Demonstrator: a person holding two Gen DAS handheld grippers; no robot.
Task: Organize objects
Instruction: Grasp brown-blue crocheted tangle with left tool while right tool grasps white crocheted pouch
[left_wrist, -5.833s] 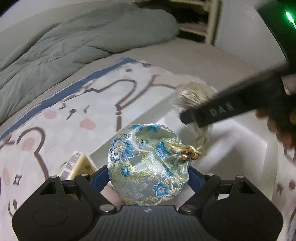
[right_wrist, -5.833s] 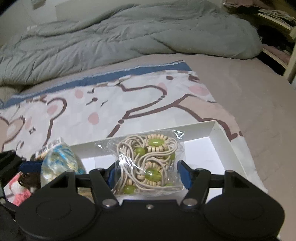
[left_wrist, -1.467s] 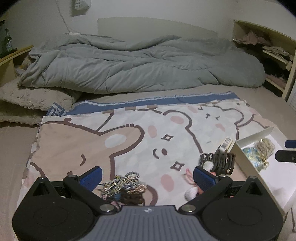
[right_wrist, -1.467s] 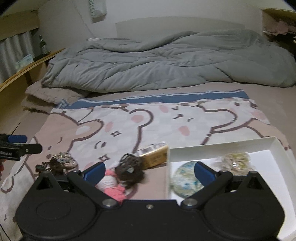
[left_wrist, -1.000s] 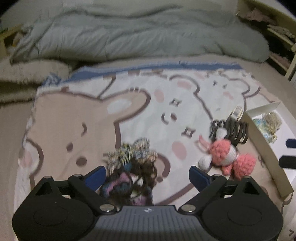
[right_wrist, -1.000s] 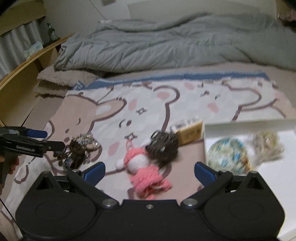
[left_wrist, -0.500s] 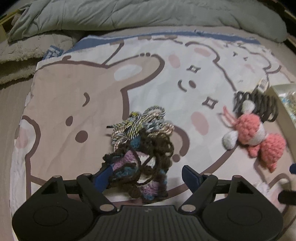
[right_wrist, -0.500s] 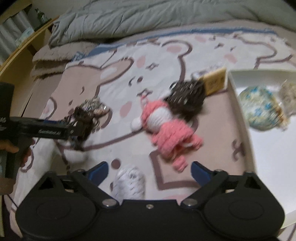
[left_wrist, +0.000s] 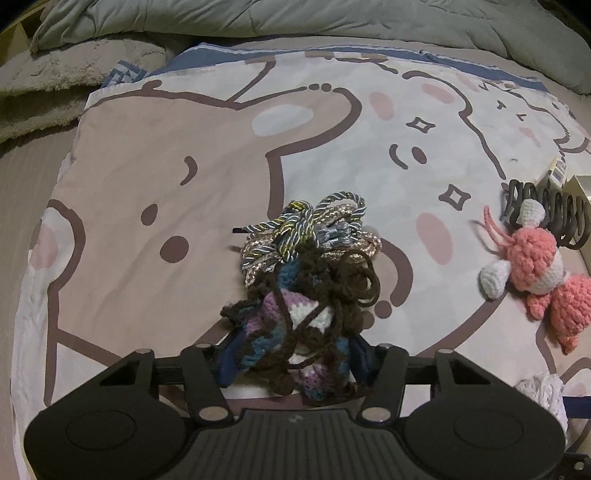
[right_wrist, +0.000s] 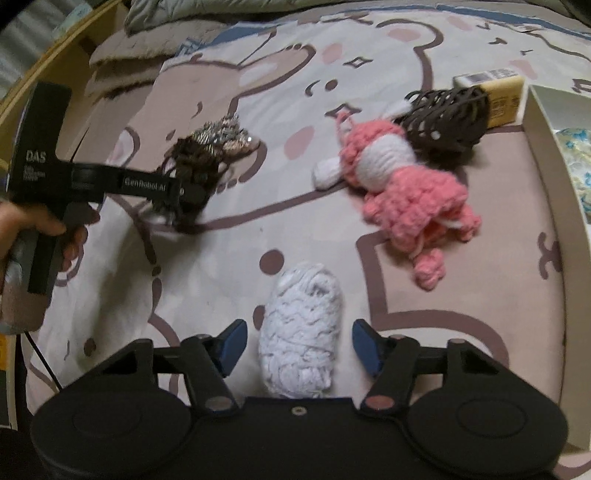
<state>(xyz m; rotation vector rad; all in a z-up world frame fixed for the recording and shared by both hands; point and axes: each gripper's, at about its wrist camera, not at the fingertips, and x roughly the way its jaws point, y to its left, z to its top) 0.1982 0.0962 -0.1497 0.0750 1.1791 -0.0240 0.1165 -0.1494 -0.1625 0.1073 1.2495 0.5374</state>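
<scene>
My left gripper (left_wrist: 293, 356) is shut on a crocheted doll (left_wrist: 303, 325) of brown, purple, blue and white yarn lying on the bear-print blanket (left_wrist: 155, 177). A bundle of braided cords (left_wrist: 314, 229) lies just beyond the doll. My right gripper (right_wrist: 299, 345) is open around a white yarn bundle (right_wrist: 301, 332), its jaws apart from the bundle's sides. A pink crocheted doll (right_wrist: 402, 184) lies ahead of it. The left gripper also shows in the right wrist view (right_wrist: 177, 199), closed on the dark doll.
A dark hair claw (right_wrist: 448, 114) and a small yellow box (right_wrist: 495, 96) lie beside the white tray (right_wrist: 543, 147), which holds a floral pouch (right_wrist: 576, 162). A grey duvet (left_wrist: 295, 18) lies at the far end. A wooden bed frame (right_wrist: 48, 62) runs at left.
My left gripper has closed on the dark yarn doll. My right gripper has moved down and forward so that the white yarn bundle now sits between its jaws.
</scene>
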